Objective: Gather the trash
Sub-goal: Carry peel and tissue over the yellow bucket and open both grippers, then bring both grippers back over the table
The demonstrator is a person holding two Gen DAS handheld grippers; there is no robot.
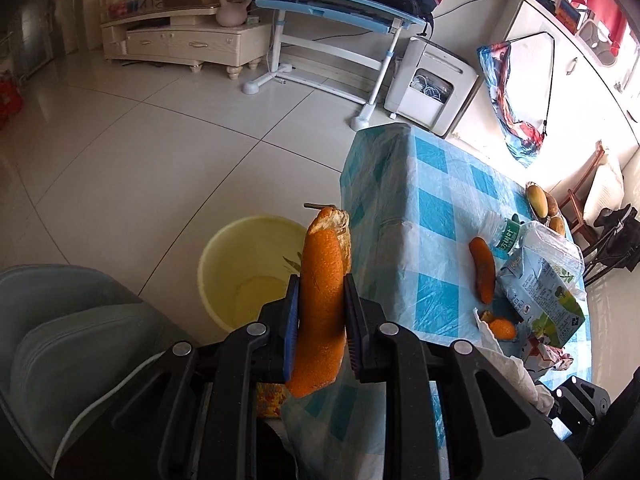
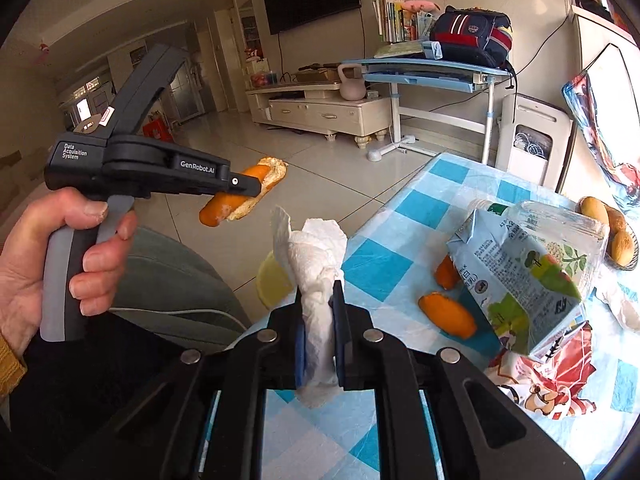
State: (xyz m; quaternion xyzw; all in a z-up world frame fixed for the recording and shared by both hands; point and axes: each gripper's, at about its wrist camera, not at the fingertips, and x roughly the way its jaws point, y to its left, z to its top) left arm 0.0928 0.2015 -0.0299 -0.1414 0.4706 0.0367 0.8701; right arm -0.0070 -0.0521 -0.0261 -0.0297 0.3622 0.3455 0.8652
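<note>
My left gripper (image 1: 320, 292) is shut on a long strip of orange peel (image 1: 322, 280), held in the air beside the table corner and above the floor near a pale yellow bin (image 1: 240, 268). The right wrist view shows that same left gripper (image 2: 248, 188) in a person's hand (image 2: 60, 256), with the peel (image 2: 244, 194) sticking out. My right gripper (image 2: 320, 300) is shut on a crumpled white paper tissue (image 2: 316, 264) above the table's near edge. On the blue checked tablecloth (image 2: 404, 208) lie more orange peel pieces (image 2: 448, 314), a milk carton (image 2: 516, 280) and a clear plastic bottle (image 2: 560, 224).
A red snack wrapper (image 2: 548, 384) lies at the table's near right. A bowl of fruit (image 2: 616, 236) sits at the far right edge. A grey cushioned seat (image 1: 68, 340) stands left of the bin. A blue desk (image 1: 332, 8) and white appliance (image 1: 432, 84) stand beyond.
</note>
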